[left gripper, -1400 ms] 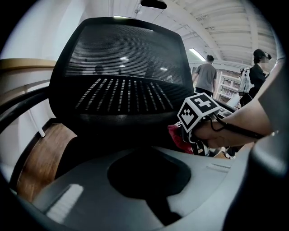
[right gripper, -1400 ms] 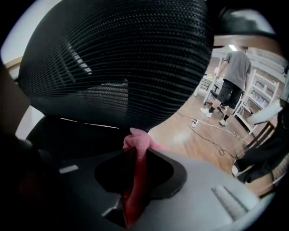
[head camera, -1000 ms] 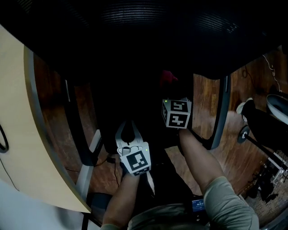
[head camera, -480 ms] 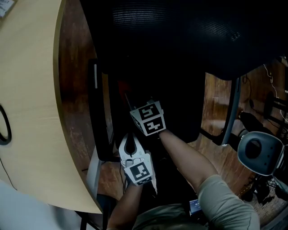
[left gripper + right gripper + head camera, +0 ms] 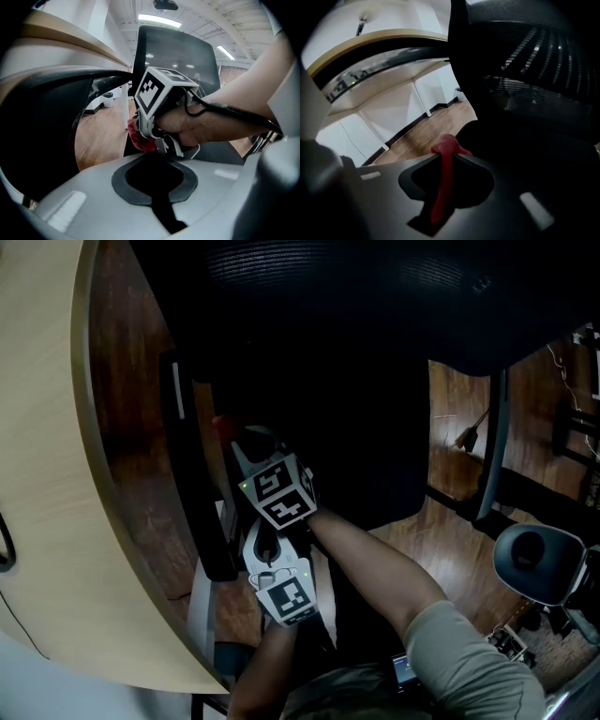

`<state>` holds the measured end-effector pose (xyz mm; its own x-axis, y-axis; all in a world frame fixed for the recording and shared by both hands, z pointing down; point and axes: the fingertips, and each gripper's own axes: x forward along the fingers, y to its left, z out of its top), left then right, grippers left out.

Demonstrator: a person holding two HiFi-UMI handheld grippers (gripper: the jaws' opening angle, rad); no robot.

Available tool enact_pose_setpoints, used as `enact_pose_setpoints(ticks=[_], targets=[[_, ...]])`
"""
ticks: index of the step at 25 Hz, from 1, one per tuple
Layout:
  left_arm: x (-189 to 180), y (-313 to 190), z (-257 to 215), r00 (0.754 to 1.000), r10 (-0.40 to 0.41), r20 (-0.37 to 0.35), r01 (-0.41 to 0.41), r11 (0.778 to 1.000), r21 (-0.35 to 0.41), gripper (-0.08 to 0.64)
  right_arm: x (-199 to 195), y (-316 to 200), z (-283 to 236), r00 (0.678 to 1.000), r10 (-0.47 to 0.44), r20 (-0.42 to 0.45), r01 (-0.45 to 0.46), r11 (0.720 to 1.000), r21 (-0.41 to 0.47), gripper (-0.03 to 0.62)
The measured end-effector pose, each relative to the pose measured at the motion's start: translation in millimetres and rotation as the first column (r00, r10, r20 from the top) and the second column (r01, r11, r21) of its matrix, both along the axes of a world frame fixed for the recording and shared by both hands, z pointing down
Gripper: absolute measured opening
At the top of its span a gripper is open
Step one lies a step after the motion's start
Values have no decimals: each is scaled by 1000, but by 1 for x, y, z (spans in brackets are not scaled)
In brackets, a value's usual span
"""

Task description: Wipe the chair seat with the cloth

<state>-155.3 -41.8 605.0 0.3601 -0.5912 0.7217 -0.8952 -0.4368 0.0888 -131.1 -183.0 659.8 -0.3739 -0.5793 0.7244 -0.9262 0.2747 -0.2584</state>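
Note:
The black chair seat (image 5: pixel 366 427) fills the middle of the head view. My right gripper (image 5: pixel 234 435) is at the seat's left edge, near the armrest, and is shut on the red cloth (image 5: pixel 222 425). In the right gripper view the cloth (image 5: pixel 444 187) runs as a thin red strip between the jaws and bunches at the tips. My left gripper (image 5: pixel 266 538) sits just behind the right one, closer to me. Its jaws are together with nothing in them. The left gripper view shows the right hand, its marker cube (image 5: pixel 161 89) and the cloth (image 5: pixel 138 138) directly ahead.
A black armrest (image 5: pixel 199 493) runs along the seat's left side, with a beige curved desk (image 5: pixel 56 474) beyond it. The mesh backrest (image 5: pixel 529 75) rises to the right of the right gripper. A second armrest (image 5: pixel 492 446) and a grey round part (image 5: pixel 530 561) stand on the wooden floor at right.
My right gripper has swept with the cloth from the middle of the seat to its left edge and turned. My left gripper has followed to the left and stays shut.

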Motion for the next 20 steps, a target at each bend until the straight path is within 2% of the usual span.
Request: enact_pose_setpoints(ticks=[4,9,15,20], targets=[[-2,-9,6,999,-32,19,32,999,15,6,18,8,9,1000,14,-21,-14,1000,-1,67],[26,-14,-3,1000,20,24,-21,999,29,6,60,12,4,996,82,-47,-82,997,-4,67],[95,-17,-20,992,124,-6,-123,989,77,6,159,30,-2,971,209,-113,-211,977,-9,67],[156,-9,-30,982,187,-32,-182,977,113,6,259,65,-3,918,352,-183,-360,933,-12,67]])
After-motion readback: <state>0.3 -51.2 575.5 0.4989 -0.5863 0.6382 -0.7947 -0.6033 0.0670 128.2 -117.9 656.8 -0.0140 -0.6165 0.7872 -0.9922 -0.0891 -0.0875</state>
